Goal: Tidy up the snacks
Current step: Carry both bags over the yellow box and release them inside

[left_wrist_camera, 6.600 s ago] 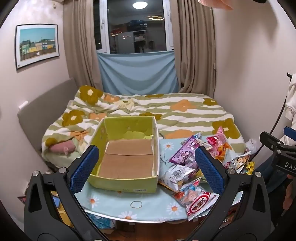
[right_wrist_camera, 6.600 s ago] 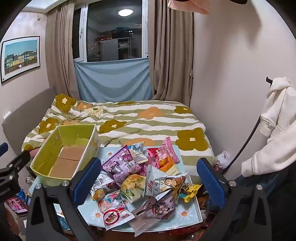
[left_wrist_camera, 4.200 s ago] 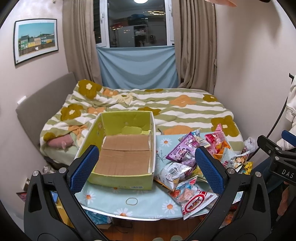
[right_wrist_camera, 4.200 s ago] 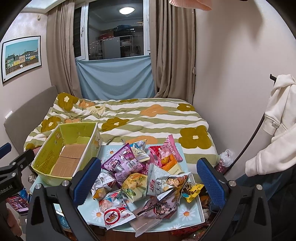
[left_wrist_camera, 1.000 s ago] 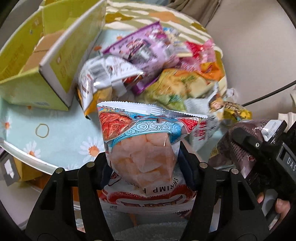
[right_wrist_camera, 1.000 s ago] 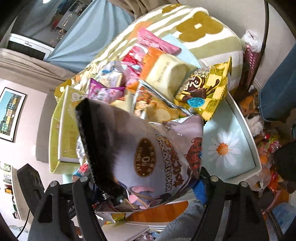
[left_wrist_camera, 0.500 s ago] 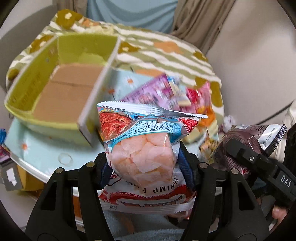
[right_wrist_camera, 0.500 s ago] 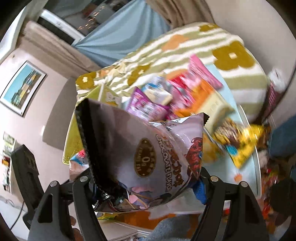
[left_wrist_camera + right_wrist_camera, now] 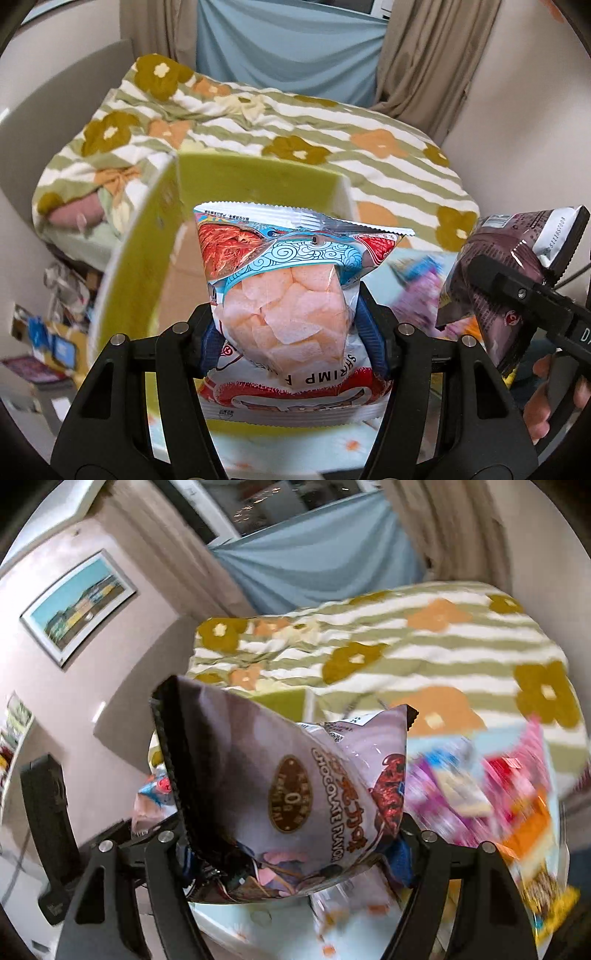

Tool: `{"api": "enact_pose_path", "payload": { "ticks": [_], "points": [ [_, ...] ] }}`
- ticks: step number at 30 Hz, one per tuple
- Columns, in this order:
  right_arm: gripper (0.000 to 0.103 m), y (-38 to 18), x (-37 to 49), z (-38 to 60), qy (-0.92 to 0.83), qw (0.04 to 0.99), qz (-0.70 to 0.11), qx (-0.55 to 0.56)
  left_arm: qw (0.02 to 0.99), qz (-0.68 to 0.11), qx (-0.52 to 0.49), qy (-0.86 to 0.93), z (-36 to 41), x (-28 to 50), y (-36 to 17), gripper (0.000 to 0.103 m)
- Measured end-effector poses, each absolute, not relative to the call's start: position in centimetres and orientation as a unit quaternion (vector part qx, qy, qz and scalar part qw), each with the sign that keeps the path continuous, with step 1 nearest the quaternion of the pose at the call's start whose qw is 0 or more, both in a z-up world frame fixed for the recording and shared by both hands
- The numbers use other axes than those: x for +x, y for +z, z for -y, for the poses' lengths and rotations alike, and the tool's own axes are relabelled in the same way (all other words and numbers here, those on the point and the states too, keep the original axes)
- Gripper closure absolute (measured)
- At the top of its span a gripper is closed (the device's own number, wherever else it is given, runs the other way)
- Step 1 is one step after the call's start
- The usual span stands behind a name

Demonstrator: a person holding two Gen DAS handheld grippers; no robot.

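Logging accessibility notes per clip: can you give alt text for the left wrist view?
The left gripper clamps a clear-windowed shrimp chip bag above an open yellow-green cardboard box. At right, the right gripper holds a dark purple chocolate snack bag; a floral striped bed lies behind.

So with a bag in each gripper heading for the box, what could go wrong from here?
1. The shrimp chips bag is pinched low in the left gripper, so its top-heavy upper part may flop or catch the green box wall.
2. The right gripper clamps the puffy chocolate snack bag, which could slip.
3. Both bags sit close together and may collide over the box.
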State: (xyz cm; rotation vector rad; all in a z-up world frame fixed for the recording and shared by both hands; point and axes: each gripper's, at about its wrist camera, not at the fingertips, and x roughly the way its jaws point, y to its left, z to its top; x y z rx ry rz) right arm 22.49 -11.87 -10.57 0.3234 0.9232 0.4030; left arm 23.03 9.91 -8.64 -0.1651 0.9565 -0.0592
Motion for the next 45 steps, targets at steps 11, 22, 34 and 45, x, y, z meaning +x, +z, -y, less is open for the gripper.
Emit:
{"api": "enact_pose_path", "payload": {
  "ticks": [11, 22, 34, 45],
  "points": [
    [0.029, -13.5, 30.4, 2.2, 0.146, 0.854, -0.482, 0.13, 0.857, -0.512, -0.035, -0.053, -17.6, 34.0, -15.3, 0.041],
    [0.029, -14.2, 32.4, 0.5, 0.134, 0.855, -0.487, 0.121, 0.855, -0.517, 0.003, -0.055, -17.9, 35.8, -17.5, 0.0],
    [0.027, -13.5, 34.4, -2.9, 0.166, 0.856, -0.489, 0.038, 0.864, -0.502, -0.026, -0.025, -20.6, 31.3, -14.5, 0.0],
    [0.011, -17.1, 37.5, -5.0, 0.173, 0.841, -0.513, -0.01, 0.863, -0.504, -0.031, 0.002, -21.9, 30.3, -15.0, 0.0]
  ]
}}
